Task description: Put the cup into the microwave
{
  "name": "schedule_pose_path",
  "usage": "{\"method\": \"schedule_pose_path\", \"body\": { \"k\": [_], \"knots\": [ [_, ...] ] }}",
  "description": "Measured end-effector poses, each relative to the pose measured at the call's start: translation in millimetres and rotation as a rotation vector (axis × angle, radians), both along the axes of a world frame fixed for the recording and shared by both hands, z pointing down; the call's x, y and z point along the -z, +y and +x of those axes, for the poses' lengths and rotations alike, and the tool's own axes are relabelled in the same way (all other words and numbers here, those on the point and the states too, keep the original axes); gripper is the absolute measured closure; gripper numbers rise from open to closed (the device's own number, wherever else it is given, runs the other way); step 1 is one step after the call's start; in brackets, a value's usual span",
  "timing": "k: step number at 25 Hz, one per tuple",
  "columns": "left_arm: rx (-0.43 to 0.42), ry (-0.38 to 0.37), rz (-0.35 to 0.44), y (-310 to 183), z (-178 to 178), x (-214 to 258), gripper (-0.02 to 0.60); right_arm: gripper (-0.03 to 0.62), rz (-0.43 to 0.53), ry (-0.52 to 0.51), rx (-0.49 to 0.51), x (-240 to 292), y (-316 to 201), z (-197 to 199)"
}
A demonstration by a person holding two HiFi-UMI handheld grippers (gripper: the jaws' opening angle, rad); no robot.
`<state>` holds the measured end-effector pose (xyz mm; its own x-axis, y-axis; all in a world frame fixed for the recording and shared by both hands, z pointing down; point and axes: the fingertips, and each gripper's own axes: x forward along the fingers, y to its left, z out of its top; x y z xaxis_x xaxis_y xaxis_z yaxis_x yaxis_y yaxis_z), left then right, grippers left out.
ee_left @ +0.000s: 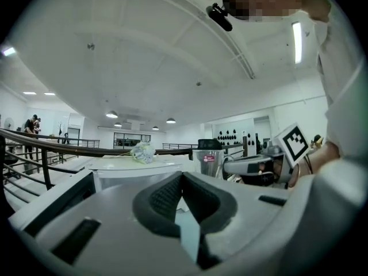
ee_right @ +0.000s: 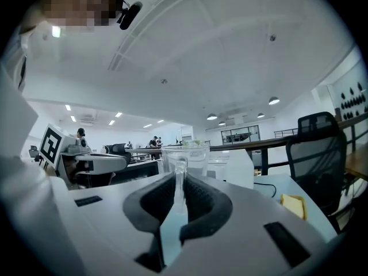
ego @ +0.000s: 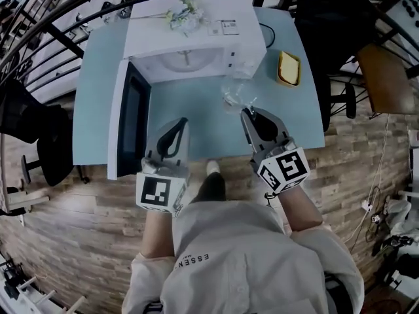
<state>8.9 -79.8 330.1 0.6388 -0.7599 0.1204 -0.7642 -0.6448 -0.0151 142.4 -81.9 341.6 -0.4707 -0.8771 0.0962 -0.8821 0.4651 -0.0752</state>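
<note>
A clear glass cup (ego: 235, 89) with a handle hangs just in front of the white microwave (ego: 196, 39), right of its cavity (ego: 186, 62). My right gripper (ego: 247, 112) is shut on the cup's handle; in the right gripper view the handle (ee_right: 180, 174) stands upright between the dark pads and the cup (ee_right: 185, 156) sits just beyond them. The microwave door (ego: 131, 120) is swung wide open to the left. My left gripper (ego: 178, 122) is over the table in front of the cavity, shut with nothing in it (ee_left: 181, 180). In the left gripper view the cup (ee_left: 207, 161) shows to the right.
The microwave stands on a light blue table (ego: 98, 90). A small bunch of pale flowers (ego: 181, 12) lies on top of the microwave. A yellow block (ego: 289, 69) rests at the table's right side, a black cable (ego: 267, 34) behind it. A black chair (ego: 322, 18) stands at the back right.
</note>
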Motion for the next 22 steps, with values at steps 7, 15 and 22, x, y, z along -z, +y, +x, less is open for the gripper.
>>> {"method": "schedule_pose_path", "body": {
  "k": [7,15,22],
  "knots": [
    [0.048,-0.023,-0.032,-63,-21,-25,0.581,0.554,-0.019,0.028,0.055,-33,-72,-29],
    [0.078,-0.041,-0.079,-103,-37,-66,0.581,0.554,-0.057,0.045,0.091,-86,-129,-58],
    [0.096,-0.051,-0.119,-123,-46,-92,0.581,0.554,-0.060,0.067,0.110,-119,-184,-80]
  ]
}}
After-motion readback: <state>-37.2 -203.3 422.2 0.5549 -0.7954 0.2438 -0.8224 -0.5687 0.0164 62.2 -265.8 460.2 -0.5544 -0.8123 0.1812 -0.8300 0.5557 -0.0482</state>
